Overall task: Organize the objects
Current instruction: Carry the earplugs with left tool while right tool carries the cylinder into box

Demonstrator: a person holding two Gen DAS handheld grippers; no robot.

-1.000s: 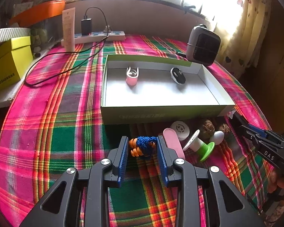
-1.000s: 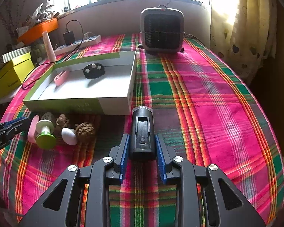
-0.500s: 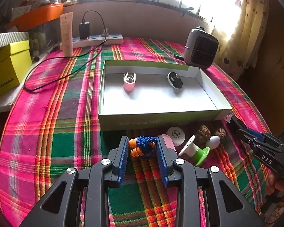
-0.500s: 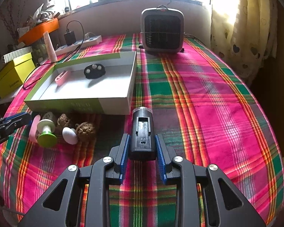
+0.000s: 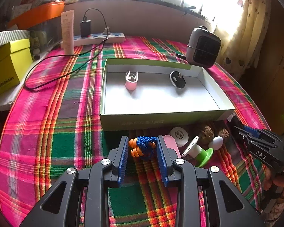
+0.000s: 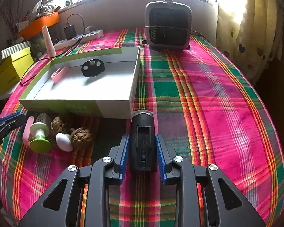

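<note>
My left gripper [image 5: 142, 147] is shut on a blue and orange braided cord [image 5: 143, 147], held just in front of the open green box [image 5: 161, 118]. The box holds a pink clip [image 5: 131, 82] and a black oval piece [image 5: 177, 79]. My right gripper [image 6: 142, 141] is shut on a black torch-like device [image 6: 143, 138], right of the box's near corner [image 6: 113, 107]. Loose on the cloth lie a pink strip [image 5: 171, 143], a white disc [image 5: 179, 134], a green and white spool [image 5: 200, 151], a white egg shape [image 5: 215, 141] and two walnuts [image 5: 207, 132].
A grey fan heater [image 6: 168, 25] stands behind the box. A power strip with a charger and cable [image 5: 98, 37], a tall tube [image 5: 67, 31] and a yellow box [image 5: 5, 66] are at the back left. The plaid cloth [image 6: 217, 94] stretches to the right of the box.
The left gripper has drawn back and risen a little with the cord; the box looks farther off. The right gripper holds the black device almost still.
</note>
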